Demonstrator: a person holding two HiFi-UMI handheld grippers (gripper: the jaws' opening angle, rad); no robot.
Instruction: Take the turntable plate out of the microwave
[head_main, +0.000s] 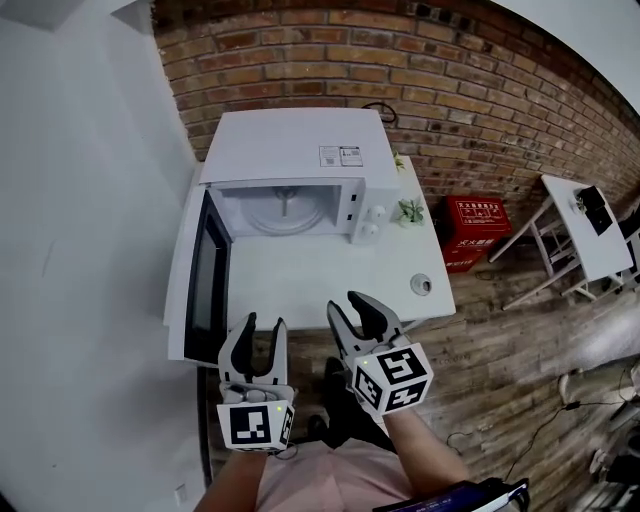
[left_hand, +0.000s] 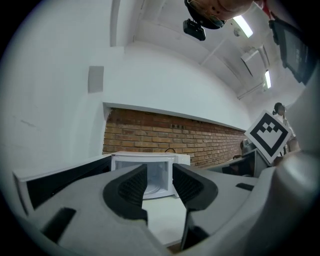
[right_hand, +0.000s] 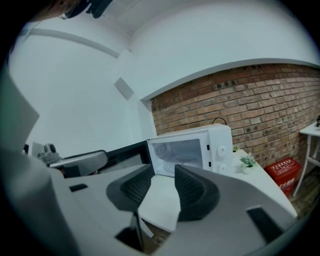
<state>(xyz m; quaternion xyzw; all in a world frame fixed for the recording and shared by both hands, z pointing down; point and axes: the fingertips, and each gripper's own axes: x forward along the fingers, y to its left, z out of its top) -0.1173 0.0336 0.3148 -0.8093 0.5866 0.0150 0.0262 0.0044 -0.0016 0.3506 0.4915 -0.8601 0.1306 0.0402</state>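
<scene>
The white microwave (head_main: 300, 160) stands at the back of a white table (head_main: 330, 280), with its door (head_main: 205, 275) swung wide to the left. The glass turntable plate (head_main: 285, 212) lies flat inside the cavity. It also shows between the jaws in the left gripper view, plate (left_hand: 152, 188), and in the right gripper view, plate (right_hand: 173, 167). My left gripper (head_main: 263, 325) and right gripper (head_main: 350, 305) hover side by side off the table's near edge, well short of the microwave. Both are open and hold nothing. The left gripper (left_hand: 159, 175) points level at the cavity, and so does the right gripper (right_hand: 164, 172).
A small potted plant (head_main: 408, 210) stands right of the microwave and a small round object (head_main: 423, 284) lies near the table's right edge. A red box (head_main: 477, 232) sits on the wooden floor by the brick wall. A white side table (head_main: 590, 235) is at the far right.
</scene>
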